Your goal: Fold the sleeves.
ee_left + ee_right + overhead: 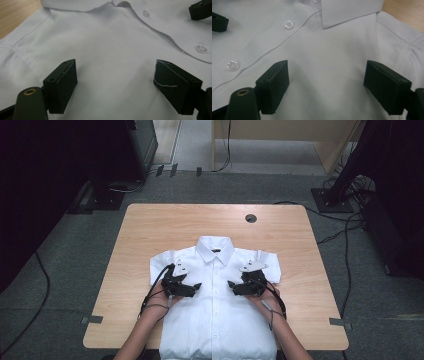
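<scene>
i've got both claws, left (pixel 196 286) and right (pixel 233 285), spread apart over the white shirt (pixel 216 320) on the bench (pixel 150 227)

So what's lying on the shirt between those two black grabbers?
Between the left gripper and the right gripper runs the white shirt's button strip, nothing else; the high view shows it, and both gripper views show its clear buttons.

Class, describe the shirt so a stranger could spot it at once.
Start at the wooden table. Near its front edge lies the white shirt, buttoned, collar pointing away, hem hanging over the edge. It is the only garment, with two black tools resting on its chest.
</scene>
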